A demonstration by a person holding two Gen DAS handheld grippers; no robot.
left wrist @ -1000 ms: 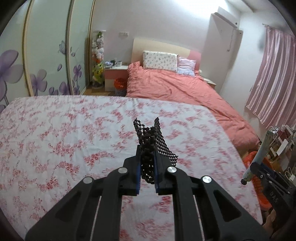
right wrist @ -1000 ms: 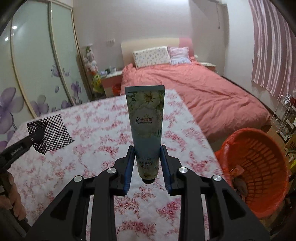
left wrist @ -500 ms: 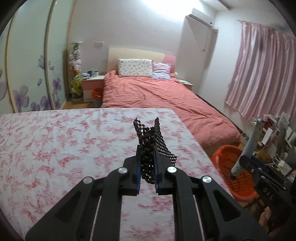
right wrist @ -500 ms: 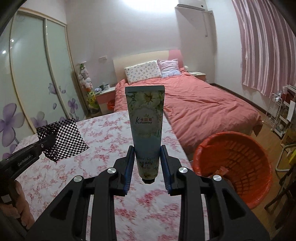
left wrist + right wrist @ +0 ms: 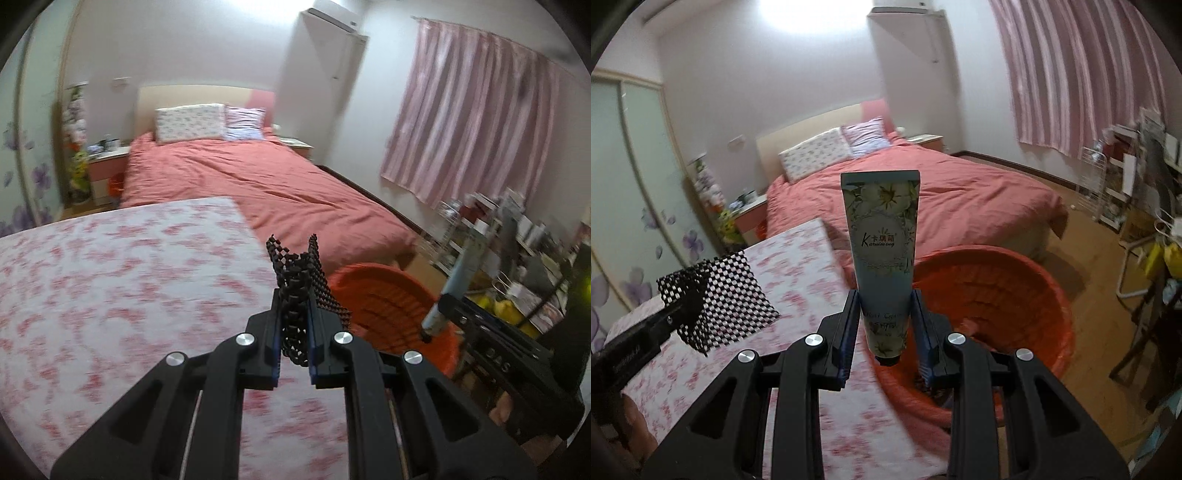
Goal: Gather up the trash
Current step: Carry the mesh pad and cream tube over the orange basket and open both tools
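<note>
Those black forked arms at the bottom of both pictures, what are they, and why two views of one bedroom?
They are hand-held grabbing tools, not a robot: a person carries one in each hand, and a small camera on each looks forward along its two fingers. That gives two views of one moment.

In the left-hand view, the left gripper is shut on a crumpled piece of black mesh netting. In the right-hand view, the right gripper is shut on a pale blue flowered cream tube, cap end down.

Below both is a surface under a white cloth with red flowers. Beside it, on the floor, stands a round orange plastic basket, likely for the trash. Behind is a bed with a salmon-pink cover.
</note>
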